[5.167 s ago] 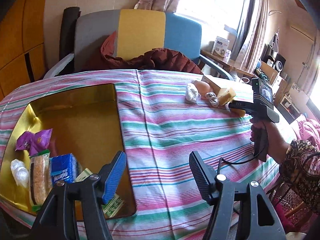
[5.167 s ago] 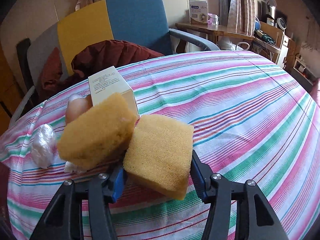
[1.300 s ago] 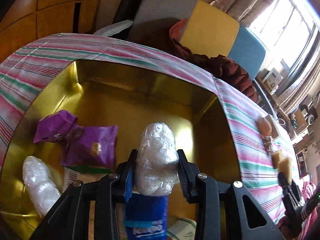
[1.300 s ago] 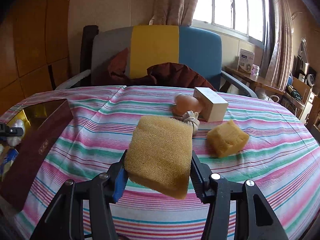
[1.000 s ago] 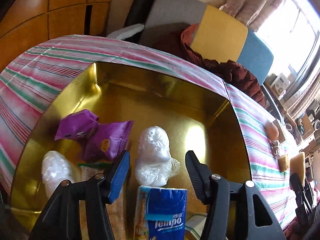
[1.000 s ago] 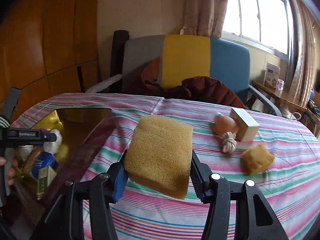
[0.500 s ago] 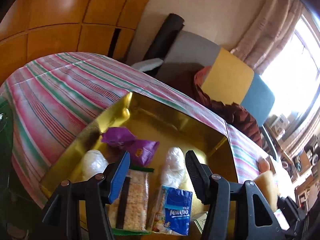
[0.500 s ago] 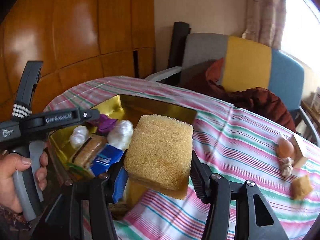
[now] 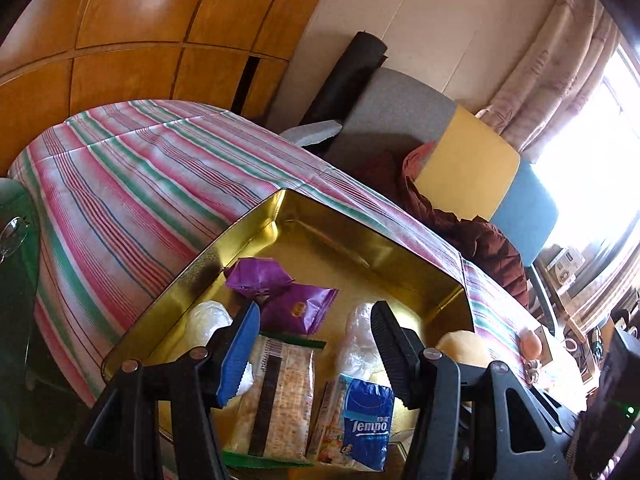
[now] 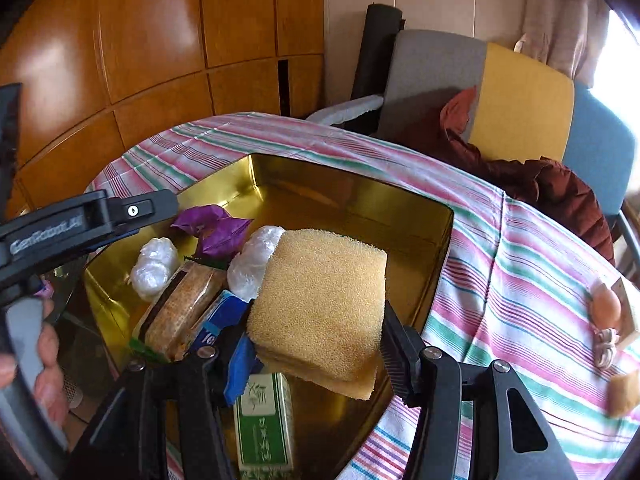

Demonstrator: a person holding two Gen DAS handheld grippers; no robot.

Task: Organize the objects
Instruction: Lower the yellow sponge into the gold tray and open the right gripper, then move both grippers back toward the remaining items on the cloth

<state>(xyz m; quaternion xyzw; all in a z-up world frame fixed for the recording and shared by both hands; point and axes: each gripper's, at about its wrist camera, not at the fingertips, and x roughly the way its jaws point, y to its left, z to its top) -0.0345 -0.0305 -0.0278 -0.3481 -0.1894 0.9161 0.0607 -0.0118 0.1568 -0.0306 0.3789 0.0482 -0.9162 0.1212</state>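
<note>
The right hand-held gripper (image 10: 316, 354) is clenched on a sponge (image 10: 320, 300), broad face up, long axis toward 12 o'clock, over the gold tin (image 10: 360, 196). The left hand-held gripper (image 9: 314, 354) hangs released above the tin. Inside the tin: two white wrapped lumps (image 10: 154, 266), two purple packets (image 9: 296, 308), one cracker pack (image 9: 280, 392), one tissue pack (image 9: 366, 420), one green box (image 10: 262, 416). At 3 o'clock on the striped surface (image 10: 520, 264) lie one egg (image 10: 606, 306) and a second sponge (image 10: 624, 394). A chair (image 10: 520, 100) stands behind.

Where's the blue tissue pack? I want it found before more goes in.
In the gold tin, near edge: the tissue pack lies between the cracker pack and green box, just below a plastic-wrapped bundle.
</note>
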